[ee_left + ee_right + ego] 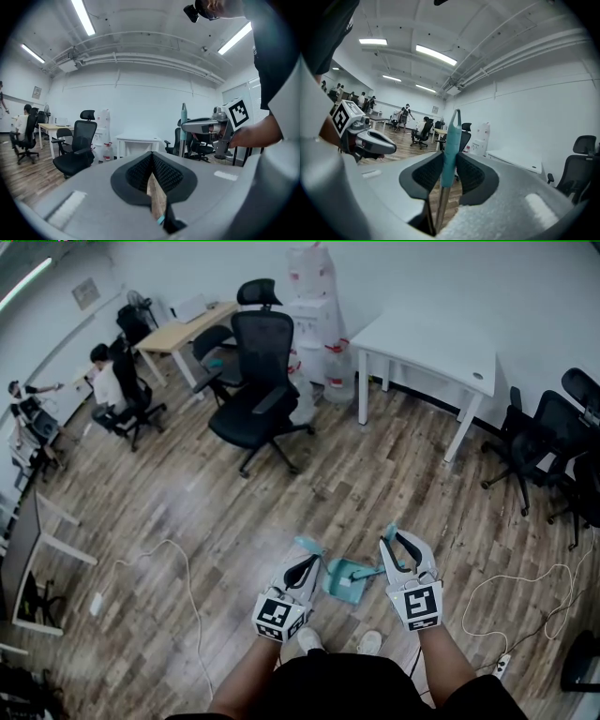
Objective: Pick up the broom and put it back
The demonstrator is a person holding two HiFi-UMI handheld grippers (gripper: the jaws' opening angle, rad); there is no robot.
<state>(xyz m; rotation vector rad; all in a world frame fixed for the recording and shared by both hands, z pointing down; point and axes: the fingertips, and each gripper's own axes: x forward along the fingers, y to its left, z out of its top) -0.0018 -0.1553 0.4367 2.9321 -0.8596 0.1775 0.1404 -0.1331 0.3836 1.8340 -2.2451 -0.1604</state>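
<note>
The broom's teal-capped handle (451, 140) stands upright between the pads of my right gripper (449, 160), which is shut on it. The head view has this gripper (394, 540) at lower right, the handle's tip (390, 532) poking above it. On the floor between both grippers lies the teal dustpan-like base (347, 579). My left gripper (313, 560) is level beside it, pads closed together (152, 157); a pale teal piece (308, 545) shows at its tip. The left gripper view catches the right gripper (188, 125) on the handle (183, 117).
A black office chair (258, 395) stands mid-room, with a white table (431, 348) behind it and more chairs (544, 437) at the right. White cables (187, 587) run across the wooden floor, with a power strip (502, 667). A person sits at far left (108, 381).
</note>
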